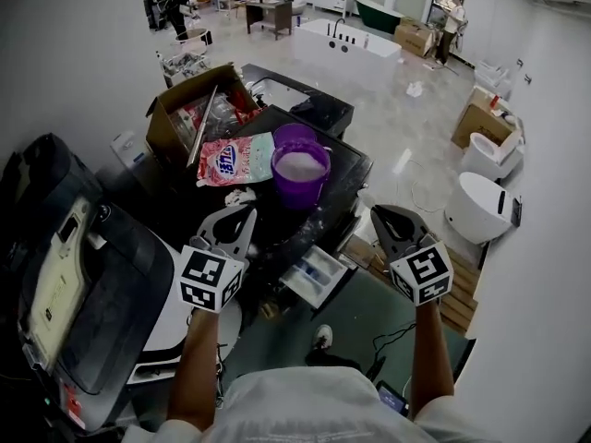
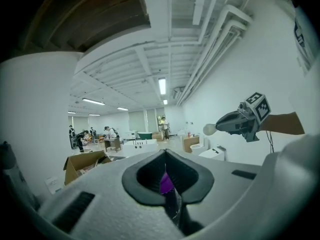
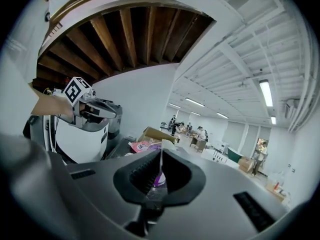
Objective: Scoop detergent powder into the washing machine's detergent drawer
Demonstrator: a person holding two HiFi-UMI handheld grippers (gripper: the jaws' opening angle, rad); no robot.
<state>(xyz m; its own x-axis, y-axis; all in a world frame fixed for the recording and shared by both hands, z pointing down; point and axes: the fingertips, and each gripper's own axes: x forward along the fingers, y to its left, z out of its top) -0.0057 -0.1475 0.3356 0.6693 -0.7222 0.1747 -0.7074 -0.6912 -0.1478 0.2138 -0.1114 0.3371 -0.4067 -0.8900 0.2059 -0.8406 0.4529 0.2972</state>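
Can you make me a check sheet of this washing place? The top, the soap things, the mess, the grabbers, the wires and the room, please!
Surface: dark worktop, carrying bucket and bag.
Job's things: purple bucket of white powder; pink detergent bag lying beside it; detergent drawer pulled open; no scoop seen.
Clutter: open cardboard box.
Grippers: left gripper and right gripper, fingers together, empty.
Cables: black cable on the floor.
Surroundings: washing machine, toilets, bathtub, people far back.

Purple bucket (image 1: 297, 192), white powder (image 1: 300, 165), pink detergent bag (image 1: 235, 160), brown cardboard box (image 1: 168, 123)
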